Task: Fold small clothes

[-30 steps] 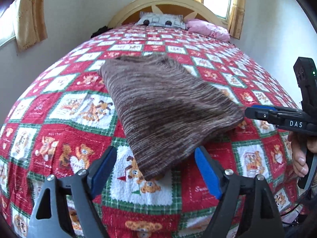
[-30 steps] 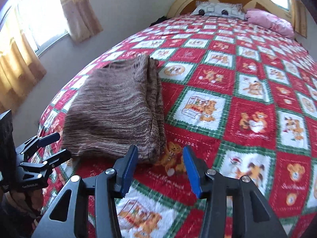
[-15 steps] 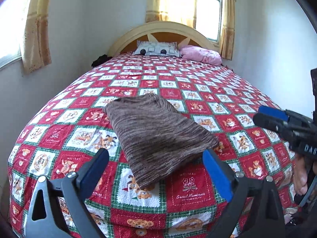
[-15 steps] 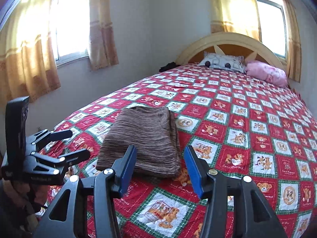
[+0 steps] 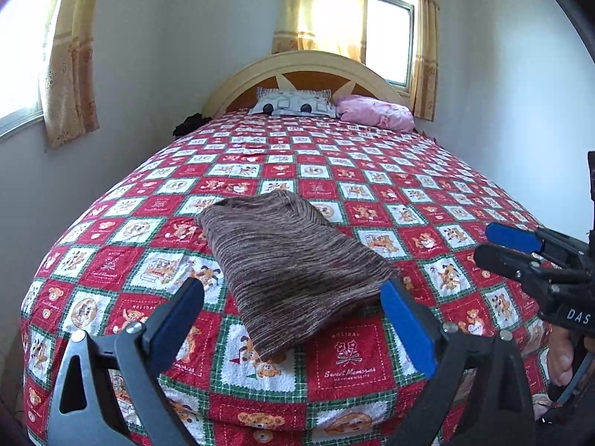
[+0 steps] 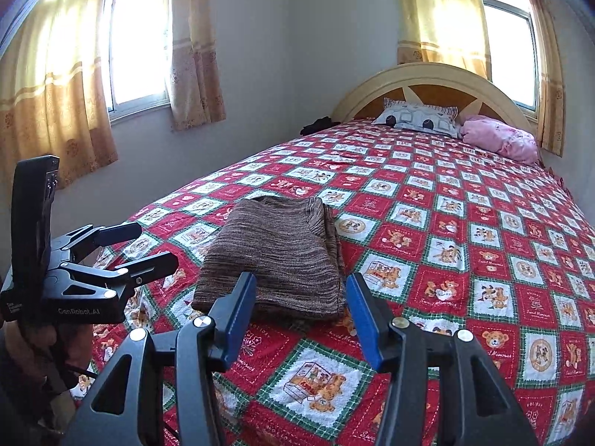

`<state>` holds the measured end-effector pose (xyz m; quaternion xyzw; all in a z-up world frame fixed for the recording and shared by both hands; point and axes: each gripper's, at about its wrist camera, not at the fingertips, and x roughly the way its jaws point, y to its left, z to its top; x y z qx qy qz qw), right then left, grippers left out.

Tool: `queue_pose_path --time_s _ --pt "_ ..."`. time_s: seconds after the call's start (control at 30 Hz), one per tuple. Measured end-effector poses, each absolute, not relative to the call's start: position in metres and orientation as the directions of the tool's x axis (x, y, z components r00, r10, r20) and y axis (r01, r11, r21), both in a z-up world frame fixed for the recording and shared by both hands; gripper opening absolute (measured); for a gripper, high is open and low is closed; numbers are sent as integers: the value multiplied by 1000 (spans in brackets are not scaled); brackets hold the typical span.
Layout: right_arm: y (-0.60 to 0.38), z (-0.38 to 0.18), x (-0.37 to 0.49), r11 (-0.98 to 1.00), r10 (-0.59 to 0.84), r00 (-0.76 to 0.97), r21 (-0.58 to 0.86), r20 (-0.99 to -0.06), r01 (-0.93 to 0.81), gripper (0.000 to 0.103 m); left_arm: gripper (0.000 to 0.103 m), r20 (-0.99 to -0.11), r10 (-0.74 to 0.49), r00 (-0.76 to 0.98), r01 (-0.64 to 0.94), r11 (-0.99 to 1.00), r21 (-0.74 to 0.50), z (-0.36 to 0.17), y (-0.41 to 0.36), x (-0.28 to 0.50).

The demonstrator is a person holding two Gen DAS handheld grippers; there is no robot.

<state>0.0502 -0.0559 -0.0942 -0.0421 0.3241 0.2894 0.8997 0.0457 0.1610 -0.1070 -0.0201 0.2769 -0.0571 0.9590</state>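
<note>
brown knit garment (image 5: 293,264) lies folded into a rough rectangle on the bed (image 5: 372,193), near the foot end, over toward the side that has the window wall. flat on the red, white and green teddy-bear quilt (image 6: 465,260), one stacked folded edge showing along its side in the right wrist view (image 6: 282,256). nothing touching it.

left gripper (image 5: 293,319) hangs off the foot of the bed, jaws released and spread wide, blue pads either side of the garment's near corner in its own view but above it and short of it, no contact. same gripper seen from the right wrist view (image 6: 145,245), black body, beside the foot corner of the bed, both fingers apart, holding nothing.

right gripper (image 6: 301,319) also off the foot of the bed, jaws released, gap between the blue pads lined up with the garment's near edge, not touching cloth. in the left wrist view it sits off to the side of the bed (image 5: 505,249), fingers parted, empty, a bit of the person's hand (image 5: 561,356) under it on the handle.

at the head of the bed: curved cream headboard (image 5: 305,70), grey patterned pillow (image 5: 293,102), pink pillow (image 5: 375,113) beside it. small dark item (image 5: 189,124) at the bed's head corner, cannot tell what. yellow curtains (image 6: 189,44) on the windows behind and beside the bed.
</note>
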Motion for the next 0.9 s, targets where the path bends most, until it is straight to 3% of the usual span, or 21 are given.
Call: queue_pose_path --time_s 0.27,0.9 --pt "-67 -78 35 832 504 652 115 -566 -543 60 99 -509 -117 853 103 993 -56 -99 156 39" --pt "-78 -69 27 845 502 690 128 -521 -518 60 103 -498 -85 863 84 996 -25 -91 155 37"
